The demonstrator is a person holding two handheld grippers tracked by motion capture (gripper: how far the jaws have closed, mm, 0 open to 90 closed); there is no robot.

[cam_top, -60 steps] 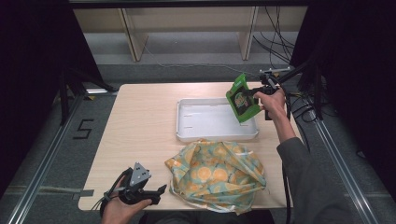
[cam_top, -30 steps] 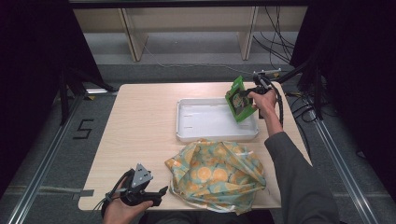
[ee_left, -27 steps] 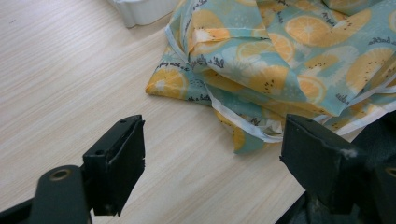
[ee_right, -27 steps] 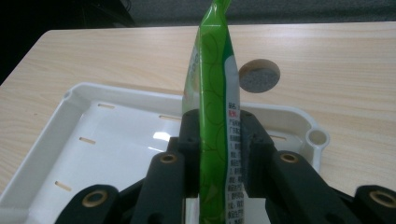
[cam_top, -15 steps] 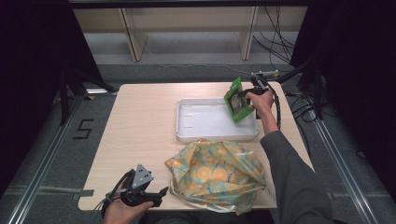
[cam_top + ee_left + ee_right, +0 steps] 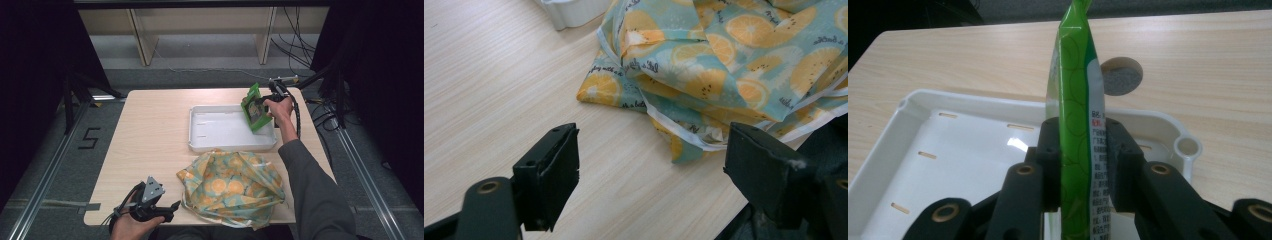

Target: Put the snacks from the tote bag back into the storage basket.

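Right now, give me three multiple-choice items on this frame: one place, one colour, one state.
1. Where is the green packet?
A. over the white tray
B. on the cloth bag
C. on the floor

2. What is printed on the cloth bag?
A. blue stars
B. orange slices
C. red stripes

3. How do the left gripper's jaws stand?
A. shut on the bag
B. shut on nothing
C. open

Key: 1 A, the right gripper holds it above the tray's right end. 2 B, citrus slices on teal. 3 C, bare table between them.
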